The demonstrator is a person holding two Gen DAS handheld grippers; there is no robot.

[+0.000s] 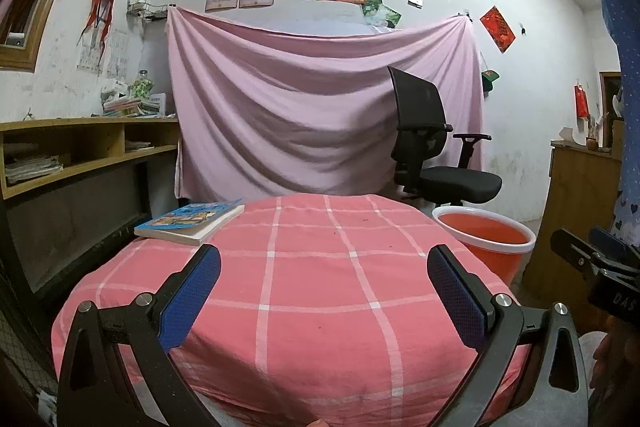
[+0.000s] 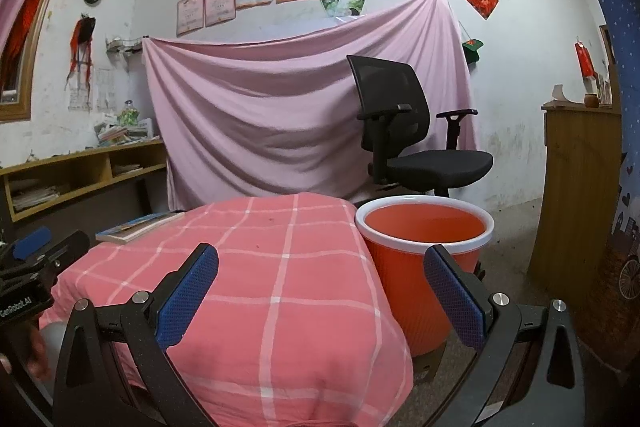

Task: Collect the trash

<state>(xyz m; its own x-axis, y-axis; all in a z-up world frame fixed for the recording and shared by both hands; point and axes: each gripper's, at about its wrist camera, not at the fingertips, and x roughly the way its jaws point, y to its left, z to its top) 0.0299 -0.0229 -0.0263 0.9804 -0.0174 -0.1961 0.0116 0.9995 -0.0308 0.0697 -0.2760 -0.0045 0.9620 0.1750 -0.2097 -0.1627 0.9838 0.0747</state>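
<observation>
An orange bin with a white rim (image 2: 424, 259) stands on the floor just right of a table under a pink checked cloth (image 2: 256, 267); the left wrist view shows the bin (image 1: 486, 239) past the cloth (image 1: 312, 275). My left gripper (image 1: 324, 295) hovers open above the near part of the cloth, nothing between its blue pads. My right gripper (image 2: 320, 295) is open too, over the table's right edge, its right finger in front of the bin. No loose trash shows on the cloth.
A book (image 1: 190, 221) lies at the table's far left corner. A black office chair (image 2: 412, 135) stands behind the bin, before a hung pink sheet (image 1: 320, 107). Wooden shelves (image 1: 80, 151) run along the left, a wooden cabinet (image 2: 576, 195) on the right.
</observation>
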